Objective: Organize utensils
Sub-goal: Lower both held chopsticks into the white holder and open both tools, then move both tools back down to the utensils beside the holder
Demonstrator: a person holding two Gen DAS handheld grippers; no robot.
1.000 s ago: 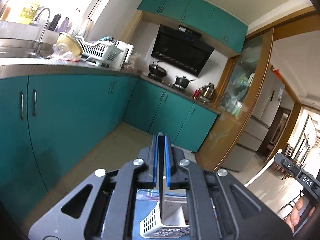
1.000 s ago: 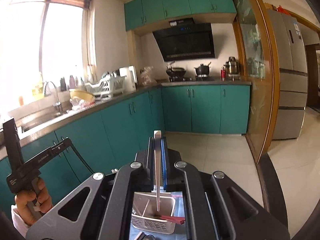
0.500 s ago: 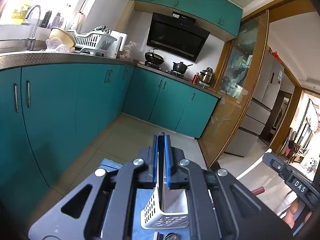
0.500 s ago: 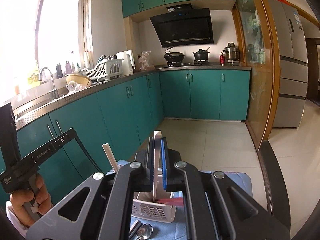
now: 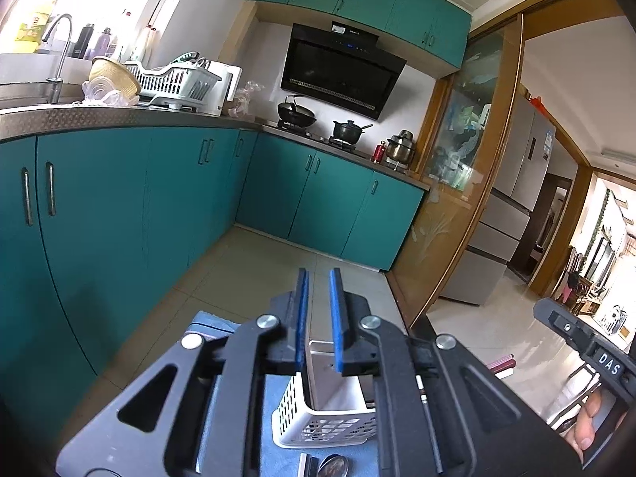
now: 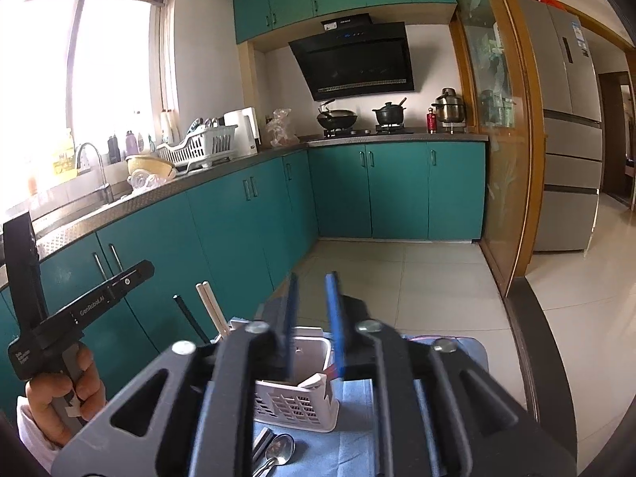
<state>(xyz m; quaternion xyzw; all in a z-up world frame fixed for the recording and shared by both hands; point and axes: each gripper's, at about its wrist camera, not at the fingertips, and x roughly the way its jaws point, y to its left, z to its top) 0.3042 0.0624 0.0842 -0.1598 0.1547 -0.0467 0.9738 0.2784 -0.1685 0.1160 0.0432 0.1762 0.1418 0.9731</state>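
- left gripper (image 5: 319,320) sits low at frame centre, pointing level into the kitchen, its fingers parted and holding nothing.
- right gripper (image 6: 314,324) is posed likewise, fingers released.
- white utensil basket (image 6: 296,399) stands on the blue cloth (image 6: 353,401) just below both; spoons (image 6: 280,451) lie before it.

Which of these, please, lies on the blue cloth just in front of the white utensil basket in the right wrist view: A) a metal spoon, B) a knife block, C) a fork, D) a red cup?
A: a metal spoon lies bowl-up on the blue cloth, just in front of the white utensil basket.
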